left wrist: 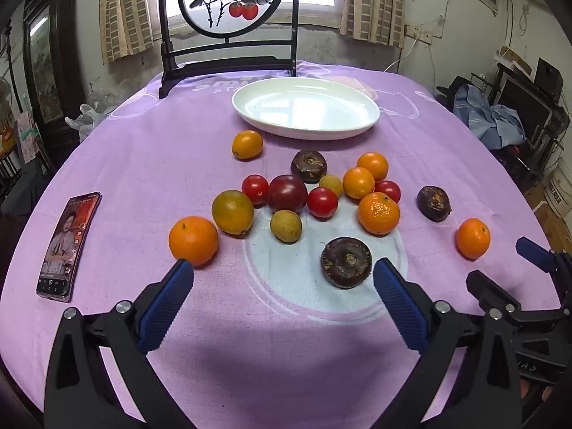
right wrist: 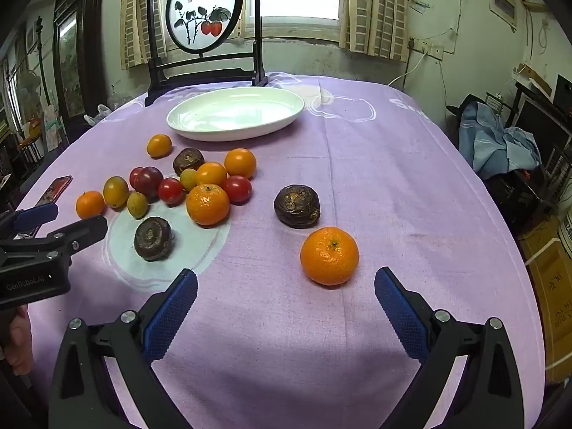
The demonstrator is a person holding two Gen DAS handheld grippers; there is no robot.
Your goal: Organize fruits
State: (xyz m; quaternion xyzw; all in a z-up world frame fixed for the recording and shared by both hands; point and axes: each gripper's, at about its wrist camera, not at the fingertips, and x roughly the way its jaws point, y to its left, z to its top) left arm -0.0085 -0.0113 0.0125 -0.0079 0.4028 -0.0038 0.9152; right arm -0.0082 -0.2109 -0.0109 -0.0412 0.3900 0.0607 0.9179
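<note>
Several small fruits lie on the purple tablecloth: mandarins, red tomatoes, yellow-green fruits and dark brown water chestnuts. An empty white oval plate (left wrist: 305, 109) stands behind them; it also shows in the right wrist view (right wrist: 234, 114). My left gripper (left wrist: 282, 279) is open and empty, with a brown chestnut (left wrist: 346, 261) just inside its right finger and a mandarin (left wrist: 193, 240) at its left fingertip. My right gripper (right wrist: 286, 287) is open and empty, with a lone mandarin (right wrist: 329, 255) just beyond its fingertips and a chestnut (right wrist: 296, 206) behind that.
A phone (left wrist: 68, 246) lies on the table's left side. A black-framed round painting screen (left wrist: 228, 0) stands at the far edge behind the plate. The other gripper shows at the right edge of the left view (left wrist: 514, 286) and the left edge of the right view (right wrist: 53, 236).
</note>
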